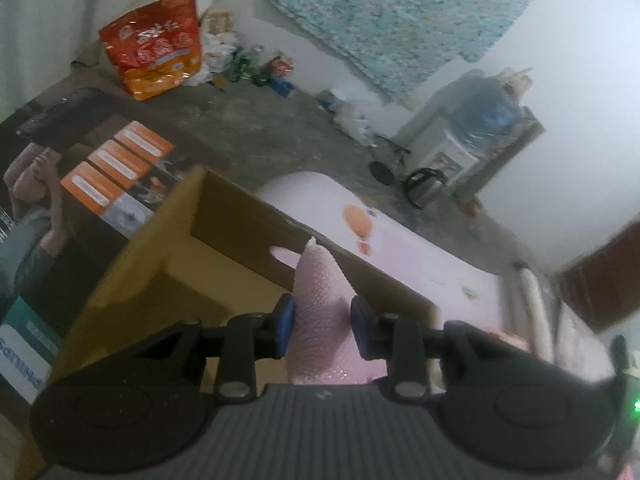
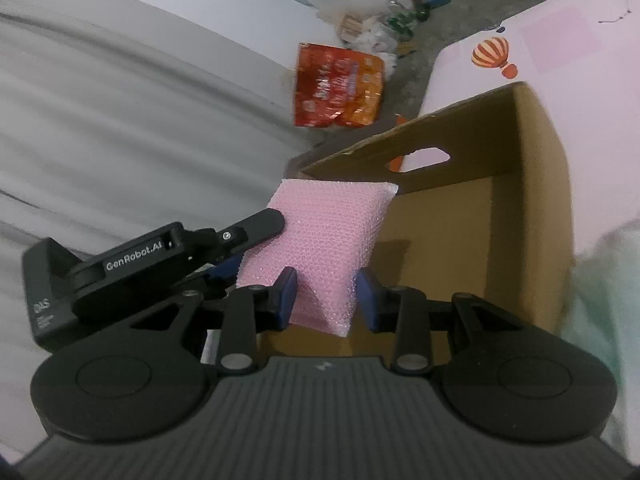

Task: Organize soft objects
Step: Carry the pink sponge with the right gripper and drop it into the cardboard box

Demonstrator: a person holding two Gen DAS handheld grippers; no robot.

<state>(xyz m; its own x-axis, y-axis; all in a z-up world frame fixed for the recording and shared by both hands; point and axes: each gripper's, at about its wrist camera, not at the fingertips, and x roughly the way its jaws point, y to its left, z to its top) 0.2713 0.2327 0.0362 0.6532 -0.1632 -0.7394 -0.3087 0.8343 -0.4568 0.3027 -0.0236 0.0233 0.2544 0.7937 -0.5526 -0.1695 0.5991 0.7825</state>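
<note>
1. A pink bubble-wrap pouch (image 2: 328, 236) is held in the air over the open cardboard box (image 2: 536, 200), its upper corner level with the box's near rim by the hand-hole.
2. The pouch is clamped at its lower corner between the blue pads of the right claw (image 2: 326, 300), which are pressed into the wrap on both sides.
3. The same pouch (image 1: 320, 304) is also clamped by the left claw (image 1: 322, 326); in the right wrist view the left claw (image 2: 256, 240) is seen gripping the pouch's left edge.
4. Nothing can be made out on the box floor where it shows; the box interior is plain brown card.
5. The box is set on a pale pink surface (image 1: 420, 264) printed with an orange hot-air balloon (image 2: 490, 54).
6. A large printed carton (image 1: 80, 184) lies just beside the box, seen in the left wrist view.
7. Farther off, on the grey floor (image 1: 256, 136), an orange-red snack bag (image 1: 156, 48) and scattered litter are seen against a white wall, and a water dispenser (image 1: 460, 144) stands well apart.
</note>
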